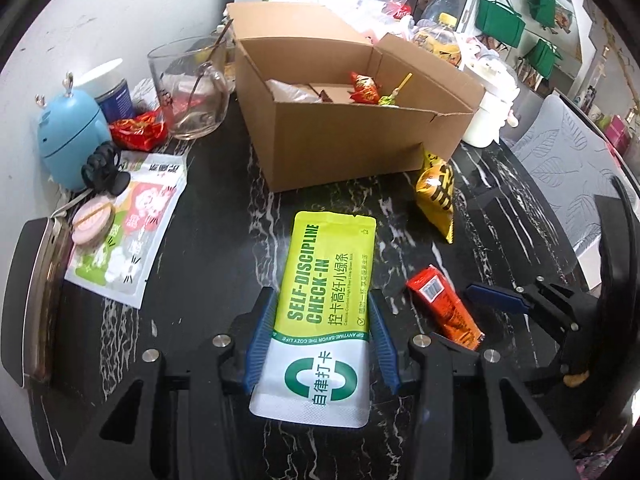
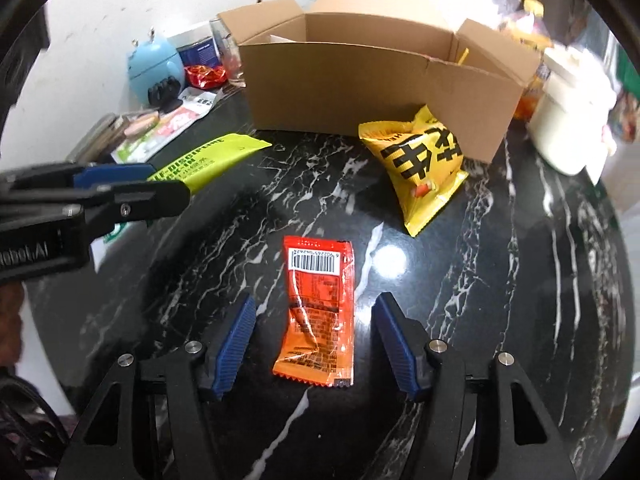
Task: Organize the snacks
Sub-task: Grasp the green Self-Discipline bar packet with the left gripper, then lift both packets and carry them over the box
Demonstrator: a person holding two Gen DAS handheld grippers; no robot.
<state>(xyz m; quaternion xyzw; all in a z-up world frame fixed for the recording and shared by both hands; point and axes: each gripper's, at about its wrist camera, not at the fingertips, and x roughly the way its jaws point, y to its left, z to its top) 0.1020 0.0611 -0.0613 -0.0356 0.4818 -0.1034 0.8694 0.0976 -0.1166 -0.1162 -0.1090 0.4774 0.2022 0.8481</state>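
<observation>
A yellow-green and white drink-mix pouch (image 1: 324,300) lies between the pads of my left gripper (image 1: 320,316), which touch both its edges; it also shows in the right wrist view (image 2: 208,160). An orange-red sachet (image 2: 318,312) lies flat on the black marble table (image 2: 500,280) between the wide-open fingers of my right gripper (image 2: 314,340), untouched; it also shows in the left wrist view (image 1: 444,312). A yellow snack bag (image 2: 420,164) leans against the open cardboard box (image 2: 360,92). The box (image 1: 352,148) holds a red snack and a lollipop.
At the left wall stand a blue gadget (image 1: 70,132), a glass mug (image 1: 188,88), a red wrapper (image 1: 138,130) and a flat pink-green packet (image 1: 128,228). A white pot (image 2: 572,108) stands right of the box. A phone (image 1: 34,300) lies at the left edge.
</observation>
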